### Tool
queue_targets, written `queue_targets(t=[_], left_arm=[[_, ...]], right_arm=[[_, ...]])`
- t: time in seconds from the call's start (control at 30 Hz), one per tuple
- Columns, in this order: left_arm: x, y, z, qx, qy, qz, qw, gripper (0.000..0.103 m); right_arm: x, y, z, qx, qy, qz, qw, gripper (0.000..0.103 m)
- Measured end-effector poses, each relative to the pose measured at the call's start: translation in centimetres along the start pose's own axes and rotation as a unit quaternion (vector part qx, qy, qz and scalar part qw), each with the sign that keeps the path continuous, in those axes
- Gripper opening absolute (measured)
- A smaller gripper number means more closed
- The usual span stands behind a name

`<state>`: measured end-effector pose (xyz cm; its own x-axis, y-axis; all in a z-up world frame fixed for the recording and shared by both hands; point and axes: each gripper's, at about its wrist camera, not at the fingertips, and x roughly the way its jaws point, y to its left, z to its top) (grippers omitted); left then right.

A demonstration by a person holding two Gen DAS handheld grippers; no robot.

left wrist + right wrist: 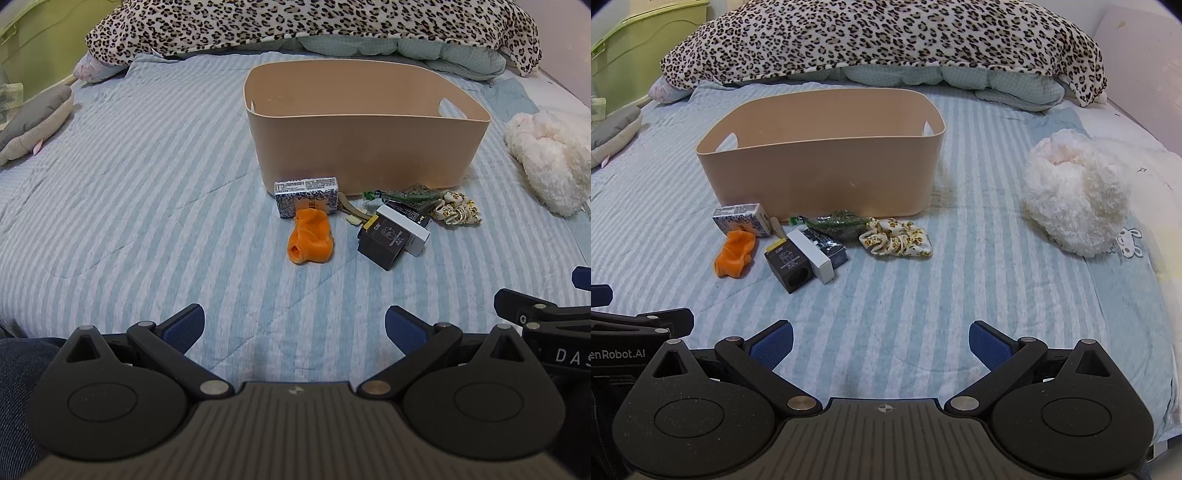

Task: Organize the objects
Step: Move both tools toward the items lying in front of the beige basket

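A tan plastic bin [365,147] [820,177] stands on the striped bed. In front of it lie an orange sock [310,238] [735,254], a blue patterned box [306,195] [740,218], a black box [382,242] [790,267], a white box [404,223] [812,253], a green packet [413,195] [838,221] and a floral scrunchie [458,210] [897,238]. My left gripper [294,326] is open and empty, well short of the objects. My right gripper [881,341] is open and empty too.
A fluffy white plush [546,158] [1075,195] lies to the right. A leopard-print blanket [295,26] [879,40] is piled behind the bin. A grey cushion [33,122] [613,133] lies at far left. A green cabinet [639,40] stands beside the bed.
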<state>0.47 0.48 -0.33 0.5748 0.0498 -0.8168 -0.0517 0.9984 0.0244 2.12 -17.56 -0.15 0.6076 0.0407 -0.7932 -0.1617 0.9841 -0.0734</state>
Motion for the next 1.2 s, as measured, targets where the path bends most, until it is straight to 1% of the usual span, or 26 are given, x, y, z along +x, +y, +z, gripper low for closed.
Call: queue_targets(t=[0.33, 0.77, 0.93, 1.2], left_arm=[[0.2, -0.1, 0.1, -0.002, -0.002, 0.002, 1.0, 0.103], [0.2, -0.2, 1.0, -0.006, -0.008, 0.003, 0.9999, 0.103], [0.5, -0.1, 1.4, -0.007, -0.009, 0.004, 0.9999, 0.103], [1.4, 0.0, 2.4, -0.009, -0.009, 0.008, 0.9999, 0.103]], right_arm=[[0.4, 0.1, 0.1, -0.003, 0.006, -0.003, 1.0, 0.103], [0.6, -0.7, 0.4, -0.002, 0.007, -0.008, 1.0, 0.103], [0.8, -1.2, 0.9, -0.001, 0.009, -0.003, 1.0, 0.103], [1.8, -1.9, 2.4, -0.016, 0.011, -0.004, 1.0, 0.1]])
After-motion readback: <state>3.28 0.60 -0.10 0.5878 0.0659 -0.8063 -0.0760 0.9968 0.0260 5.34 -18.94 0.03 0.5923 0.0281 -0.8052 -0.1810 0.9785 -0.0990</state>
